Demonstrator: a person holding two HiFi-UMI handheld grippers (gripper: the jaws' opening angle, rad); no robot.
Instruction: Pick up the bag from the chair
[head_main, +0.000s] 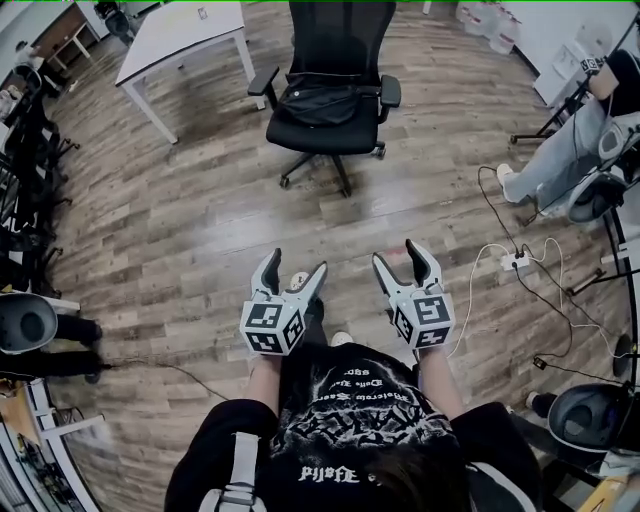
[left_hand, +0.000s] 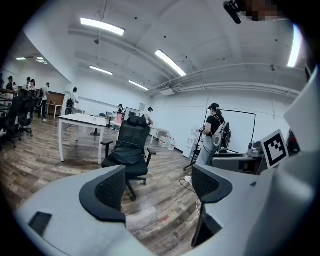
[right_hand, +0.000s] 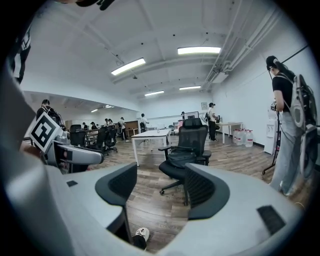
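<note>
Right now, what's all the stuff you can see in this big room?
Chair: one, black, ahead on the wooden floor.
Bag: one, black, on the chair's seat.
Table: one, white, left of the chair.
Power strip: one, white, on the floor at right.
Water bottles: several, whitish, by the far wall.
Bystander: one, light trousers, at right.
Left tool: one, grey, open, empty.
Right tool: one, grey, open, empty.
</note>
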